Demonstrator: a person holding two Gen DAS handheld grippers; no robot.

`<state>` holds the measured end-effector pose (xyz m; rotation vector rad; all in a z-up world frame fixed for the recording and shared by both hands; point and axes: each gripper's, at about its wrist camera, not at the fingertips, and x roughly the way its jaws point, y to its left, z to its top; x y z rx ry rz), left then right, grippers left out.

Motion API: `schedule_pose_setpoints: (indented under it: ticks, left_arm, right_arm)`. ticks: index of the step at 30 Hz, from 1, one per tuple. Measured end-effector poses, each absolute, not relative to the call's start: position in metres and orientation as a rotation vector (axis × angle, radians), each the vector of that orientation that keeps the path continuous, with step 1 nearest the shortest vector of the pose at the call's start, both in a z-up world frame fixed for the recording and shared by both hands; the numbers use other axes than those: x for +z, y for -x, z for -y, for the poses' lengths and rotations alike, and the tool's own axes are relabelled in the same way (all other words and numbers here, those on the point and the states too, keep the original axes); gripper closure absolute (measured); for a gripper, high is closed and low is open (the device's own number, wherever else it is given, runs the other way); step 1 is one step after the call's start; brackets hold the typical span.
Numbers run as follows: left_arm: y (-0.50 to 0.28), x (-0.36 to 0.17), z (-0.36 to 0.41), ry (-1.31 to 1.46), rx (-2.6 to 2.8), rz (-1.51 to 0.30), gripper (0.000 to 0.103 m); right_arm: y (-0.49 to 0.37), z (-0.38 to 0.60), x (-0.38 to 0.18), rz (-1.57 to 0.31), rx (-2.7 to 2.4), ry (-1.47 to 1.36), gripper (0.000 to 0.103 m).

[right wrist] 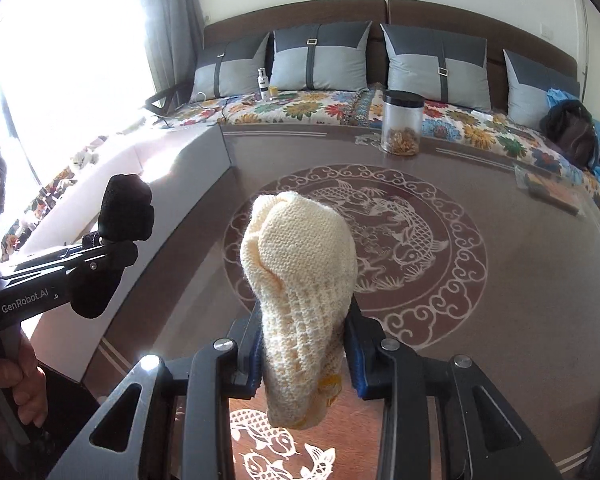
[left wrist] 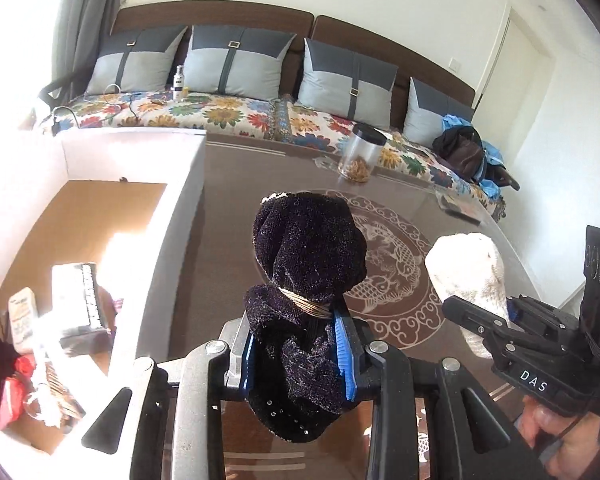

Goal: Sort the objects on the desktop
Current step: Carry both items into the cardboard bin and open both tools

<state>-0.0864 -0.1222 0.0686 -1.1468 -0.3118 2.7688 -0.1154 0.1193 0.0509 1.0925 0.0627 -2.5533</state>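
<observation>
A black bundle (left wrist: 308, 280) is clamped in the left gripper (left wrist: 300, 354) and a cream knit (right wrist: 300, 264) in the right gripper (right wrist: 306, 354), both held above the table (right wrist: 520, 280), with the part-filled box (left wrist: 172, 208) at nine o'clock and a jar (right wrist: 402, 124) judged still unsorted at twelve.

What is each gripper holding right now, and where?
Left gripper clamps the black plush bundle near its lower end; right gripper clamps the cream knit item likewise.

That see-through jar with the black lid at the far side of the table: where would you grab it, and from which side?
Grip the clear jar around its straight wall, below the black lid, coming level from the near side. It stands upright, and the sofa sits close behind it. It may be too wide for the fingers; that cannot be judged here.
</observation>
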Motion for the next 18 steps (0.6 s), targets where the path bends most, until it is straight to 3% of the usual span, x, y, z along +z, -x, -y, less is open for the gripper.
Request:
schedule_pose_setpoints:
  ticks: [6, 12, 14, 16, 18]
  left_arm:
    - [0.085, 0.071, 0.249, 1.318, 2.906, 0.433, 0.071]
    - [0.089, 0.016, 0.329, 1.666, 2.892, 0.568, 0.068]
    - [0.086, 0.001, 0.34, 1.76, 2.871, 0.614, 0.058]
    - [0.08, -0.005, 0.346, 1.804, 2.874, 0.629, 0.025]
    - [0.07, -0.001, 0.347, 1.761, 2.919, 0.618, 0.019]
  right_arm:
    - [0.124, 0.021, 0.093, -0.055, -2.321, -0.981, 0.068]
    - [0.134, 0.156, 0.07, -0.159, -2.162, -1.044, 0.068]
    - [0.145, 0.183, 0.051, -0.174, -2.131, -1.126, 0.065]
    - [0.153, 0.198, 0.032, -0.231, -2.13, -1.22, 0.055]
    - [0.154, 0.204, 0.027, -0.289, -2.155, -1.253, 0.028]
